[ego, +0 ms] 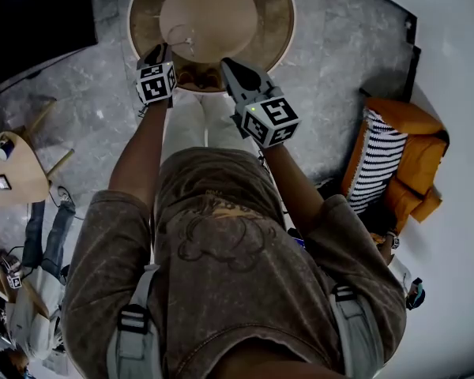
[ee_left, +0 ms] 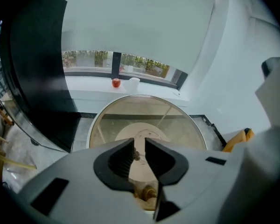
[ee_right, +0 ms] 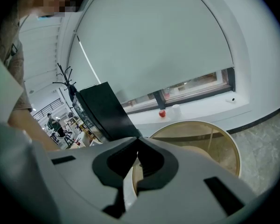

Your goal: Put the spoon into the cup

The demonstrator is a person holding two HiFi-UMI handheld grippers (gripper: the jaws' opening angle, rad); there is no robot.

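The person's brown shirt (ego: 221,243) fills the foreground, with both arms reaching forward to a round glass table (ego: 278,18) on the grey stone floor (ego: 340,61). The left hand-held gripper (ego: 153,54) hangs over the table's near rim, its jaws a narrow way apart and nothing pressed between the pads. The right hand-held gripper (ego: 231,68) — jaw tips together, nothing between them — hangs just beside it. Beyond the left one, on the table's tan centre, a faint clear cup (ego: 182,36) shows — the spoon is too small to make out for certain.
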